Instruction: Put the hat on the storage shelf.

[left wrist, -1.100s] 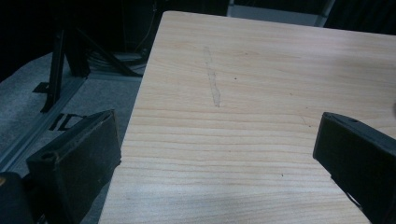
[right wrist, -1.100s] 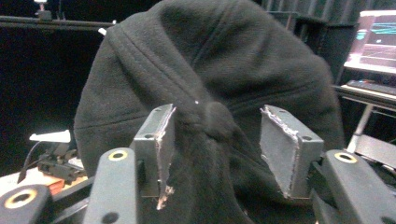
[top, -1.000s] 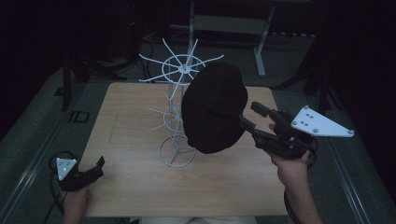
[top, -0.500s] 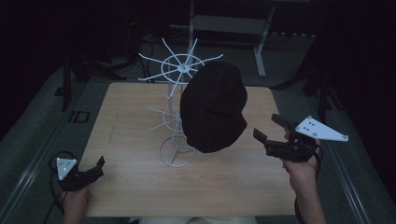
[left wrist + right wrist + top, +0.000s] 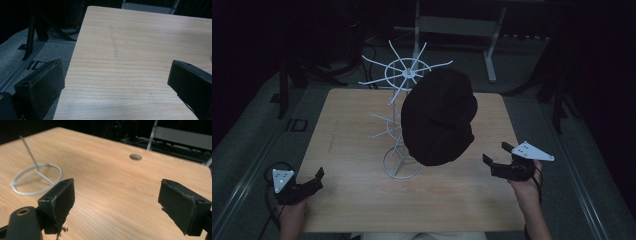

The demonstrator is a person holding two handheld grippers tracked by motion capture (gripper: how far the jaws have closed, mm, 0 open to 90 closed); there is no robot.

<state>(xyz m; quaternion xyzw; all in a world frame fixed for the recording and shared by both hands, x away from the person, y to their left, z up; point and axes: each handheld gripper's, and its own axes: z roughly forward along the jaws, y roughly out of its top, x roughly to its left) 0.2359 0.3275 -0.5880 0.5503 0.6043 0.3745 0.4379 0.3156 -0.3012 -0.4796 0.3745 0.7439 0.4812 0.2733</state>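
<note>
1. Standing near the middle of the wooden table is a white wire rack: a ring base on the tabletop, an upright stem, short prongs partway up, and a spoked wheel at the top.
2. Black hat: hangs on the rack's right side, below the wheel and above the ring base, covering much of the stem. It touches neither gripper.
3. Ring base: seen in the right gripper view as a white hoop flat on the wood with a crossbar and a thin rod rising from it.
4. Left gripper: held in the person's left hand, well apart from the rack, at the table's near left corner. Jaws released, spread wide with bare wood between them; nothing grasped. Its own view shows it over the table's left edge, with a pale scuff mark on the boards ahead.
5. Right gripper: held in the person's right hand, near the rack's right side, lower than the hat. Jaws released and empty; a grey three-cornered plate sits on top. Its own view shows it just above the tabletop.
6. Round hole: in the tabletop, beyond the right gripper, apart from the ring base.
7. Containers: none identifiable.
</note>
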